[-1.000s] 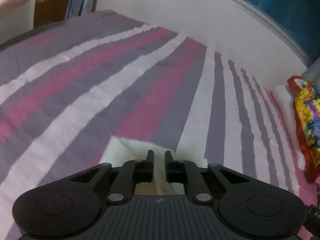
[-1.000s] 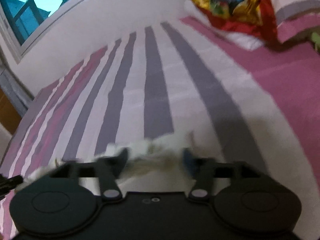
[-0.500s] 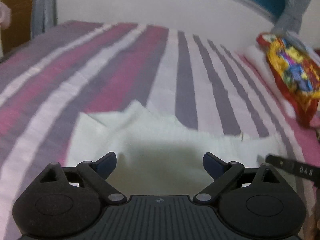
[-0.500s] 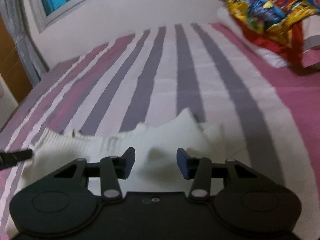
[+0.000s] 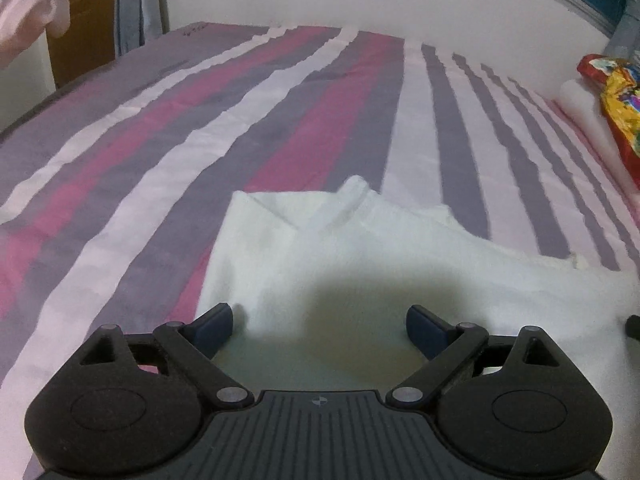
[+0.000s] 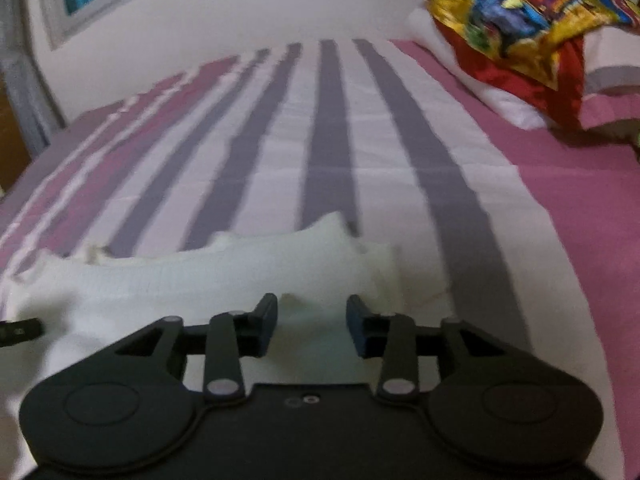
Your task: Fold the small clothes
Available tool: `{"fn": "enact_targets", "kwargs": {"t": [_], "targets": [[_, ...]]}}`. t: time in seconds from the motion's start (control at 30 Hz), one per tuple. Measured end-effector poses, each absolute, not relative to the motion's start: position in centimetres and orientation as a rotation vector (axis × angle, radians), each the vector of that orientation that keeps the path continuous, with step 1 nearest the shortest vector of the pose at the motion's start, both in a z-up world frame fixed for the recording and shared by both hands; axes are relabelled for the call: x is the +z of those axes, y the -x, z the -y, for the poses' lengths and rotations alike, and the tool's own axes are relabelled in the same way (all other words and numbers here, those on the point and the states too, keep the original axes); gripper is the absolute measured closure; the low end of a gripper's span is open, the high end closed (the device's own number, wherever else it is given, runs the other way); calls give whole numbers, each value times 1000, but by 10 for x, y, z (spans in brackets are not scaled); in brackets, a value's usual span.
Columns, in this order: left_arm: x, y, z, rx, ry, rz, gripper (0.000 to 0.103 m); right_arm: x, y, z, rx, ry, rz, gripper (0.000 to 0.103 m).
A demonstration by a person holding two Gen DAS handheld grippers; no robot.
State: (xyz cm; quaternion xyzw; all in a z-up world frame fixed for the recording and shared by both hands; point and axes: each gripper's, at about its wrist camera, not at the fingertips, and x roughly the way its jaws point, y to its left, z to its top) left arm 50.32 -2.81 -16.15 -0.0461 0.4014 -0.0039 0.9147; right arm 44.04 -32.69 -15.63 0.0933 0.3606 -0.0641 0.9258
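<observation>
A white garment (image 5: pixel 360 264) is being shown lying on a bed covered by a striped sheet (image 5: pixel 208 132) in pink, grey and white; it is filling the lower middle of both views, with one corner folded over into a raised ridge at the centre of the left wrist view. The left tool (image 5: pixel 319 330) is being held over the near part of the cloth with its jaws standing wide apart, nothing being pressed between the pads. In the right wrist view the right tool (image 6: pixel 312 326) is being held low over the garment's (image 6: pixel 224 280) near edge; its jaws have just been closing and are being shown partly apart, with white cloth lying between them, though no grip on the cloth can be made out. A colourful yellow and red cloth (image 6: pixel 520 20) is being seen on a white pillow (image 6: pixel 508 104) at the upper right of the frame, well apart from the garment.
</observation>
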Motion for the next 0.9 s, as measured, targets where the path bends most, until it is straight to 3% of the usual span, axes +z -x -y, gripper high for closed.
{"fn": "enact_targets", "kwargs": {"t": [0.27, 0.47, 0.9], "targets": [[-171, -469, 50, -56, -45, -849, 9, -171, -416, 292, -89, -78, -788, 63], [-165, -454, 51, -60, -51, -861, 9, -150, -385, 283, -81, -99, -735, 61], [-176, -426, 46, -58, -53, -876, 9, -181, -343, 276, -74, -54, -797, 56]]}}
